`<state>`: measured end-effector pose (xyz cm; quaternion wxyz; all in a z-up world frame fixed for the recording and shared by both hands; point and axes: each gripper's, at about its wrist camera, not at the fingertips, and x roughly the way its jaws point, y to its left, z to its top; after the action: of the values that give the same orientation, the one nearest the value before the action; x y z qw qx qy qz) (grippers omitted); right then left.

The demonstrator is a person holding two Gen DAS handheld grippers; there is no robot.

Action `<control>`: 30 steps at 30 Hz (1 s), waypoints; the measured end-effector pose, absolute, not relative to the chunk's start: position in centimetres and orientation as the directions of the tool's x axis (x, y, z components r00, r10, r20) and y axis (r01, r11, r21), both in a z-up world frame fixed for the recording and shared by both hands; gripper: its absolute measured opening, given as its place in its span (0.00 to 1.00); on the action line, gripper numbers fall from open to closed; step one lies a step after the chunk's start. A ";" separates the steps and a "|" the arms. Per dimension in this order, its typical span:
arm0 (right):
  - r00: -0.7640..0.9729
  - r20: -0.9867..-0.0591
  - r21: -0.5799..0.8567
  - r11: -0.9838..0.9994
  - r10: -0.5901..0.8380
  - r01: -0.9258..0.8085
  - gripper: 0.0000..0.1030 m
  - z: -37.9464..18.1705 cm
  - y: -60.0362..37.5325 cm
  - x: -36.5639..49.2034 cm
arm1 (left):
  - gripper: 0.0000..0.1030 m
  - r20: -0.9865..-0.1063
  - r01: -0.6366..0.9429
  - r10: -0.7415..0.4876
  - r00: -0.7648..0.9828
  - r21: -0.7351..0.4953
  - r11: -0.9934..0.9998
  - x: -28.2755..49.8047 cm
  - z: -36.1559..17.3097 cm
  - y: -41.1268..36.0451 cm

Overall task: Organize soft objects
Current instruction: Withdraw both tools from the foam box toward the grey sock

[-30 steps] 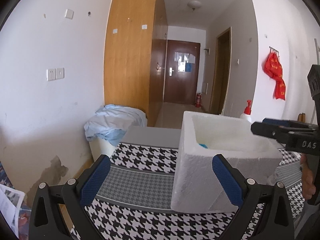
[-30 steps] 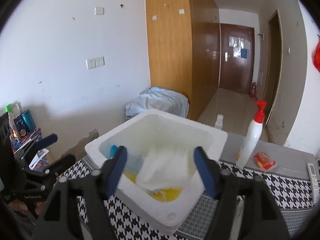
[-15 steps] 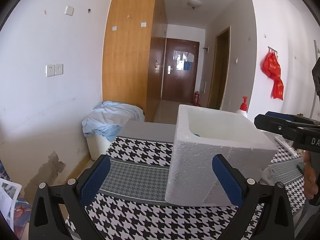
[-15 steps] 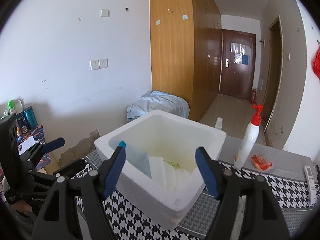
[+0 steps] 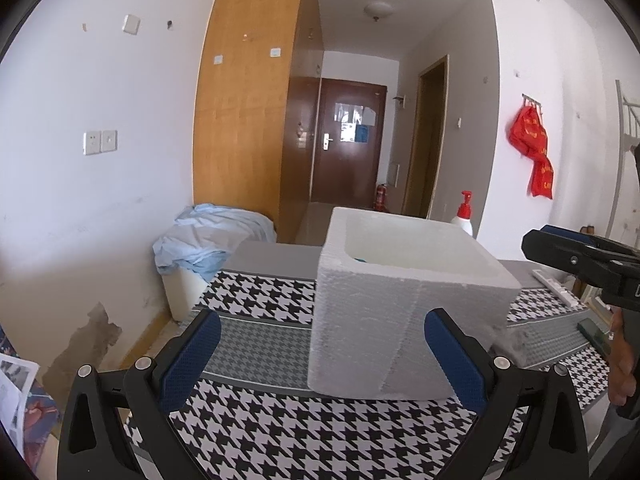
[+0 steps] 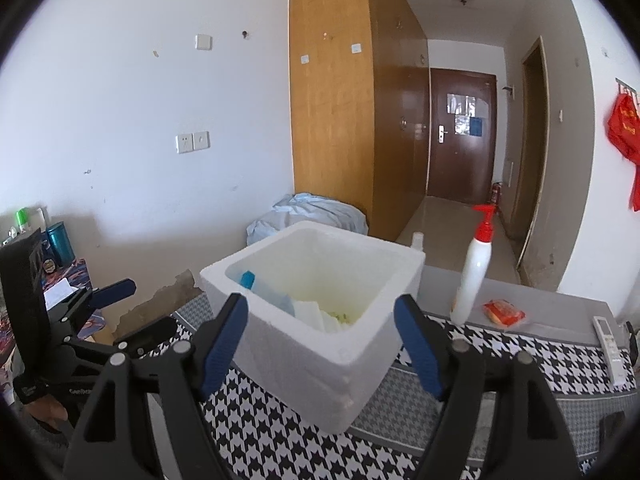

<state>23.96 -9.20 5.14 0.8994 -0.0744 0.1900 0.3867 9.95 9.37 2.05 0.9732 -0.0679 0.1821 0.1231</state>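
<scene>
Left tongs (image 5: 320,354) apart, empty | right tongs (image 6: 320,338) apart, empty | foam box (image 6: 316,320) upright, mouth up, ahead of both tongs | folded cloths (image 6: 310,314) inside box, orientation unclear

place: home bedroom | cues: wooden wardrobe (image 6: 332,120), entry door (image 5: 348,148) (hallway beyond), houndstooth bedding (image 5: 280,432)

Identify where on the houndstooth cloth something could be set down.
Free: houndstooth cloth left of the foam box, and the front strip near the left tongs. Crowded: right of the box, around pump bottle, red packet, remote.
</scene>
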 end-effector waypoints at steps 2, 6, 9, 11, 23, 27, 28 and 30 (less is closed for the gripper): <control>0.634 -0.391 0.022 0.695 0.667 -0.718 0.84 5.1 -9.9 23.9 | 0.99 -0.374 -0.262 0.214 0.902 -0.082 0.962 10.0 2.0 8.8; 0.649 -0.376 0.034 0.710 0.661 -0.703 0.88 4.8 -11.6 23.6 | 0.99 -0.379 -0.242 0.196 0.905 -0.079 0.967 10.0 2.0 7.5; 0.668 -0.363 0.041 0.727 0.650 -0.685 0.90 4.6 -13.1 23.4 | 0.99 -0.383 -0.216 0.172 0.908 -0.076 0.973 10.4 2.1 6.7; 0.685 -0.353 0.041 0.742 0.637 -0.669 0.91 4.4 -13.9 23.3 | 0.99 -0.383 -0.203 0.157 0.910 -0.082 0.976 10.6 2.3 6.2; 0.741 -0.352 0.080 0.807 0.572 -0.585 0.92 3.8 -16.3 24.0 | 0.99 -0.335 -0.103 0.075 0.939 -0.066 0.992 11.7 3.4 4.5; 0.759 -0.365 0.083 0.831 0.539 -0.550 0.91 2.7 -17.1 23.9 | 0.99 -0.341 -0.077 0.053 0.939 -0.058 0.995 12.1 2.8 4.3; 0.763 -0.369 0.082 0.837 0.530 -0.542 0.92 2.6 -17.2 23.8 | 0.99 -0.346 -0.067 0.042 0.937 -0.060 0.996 12.2 2.7 4.2; 0.772 -0.372 0.074 0.845 0.516 -0.529 0.91 2.4 -17.6 23.6 | 0.99 -0.354 -0.047 0.020 0.935 -0.069 0.996 12.5 2.2 3.8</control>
<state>23.57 -17.64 2.37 0.9411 -0.0173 0.1925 0.2775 12.45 3.83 2.20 0.9828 -0.0383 0.1796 0.0170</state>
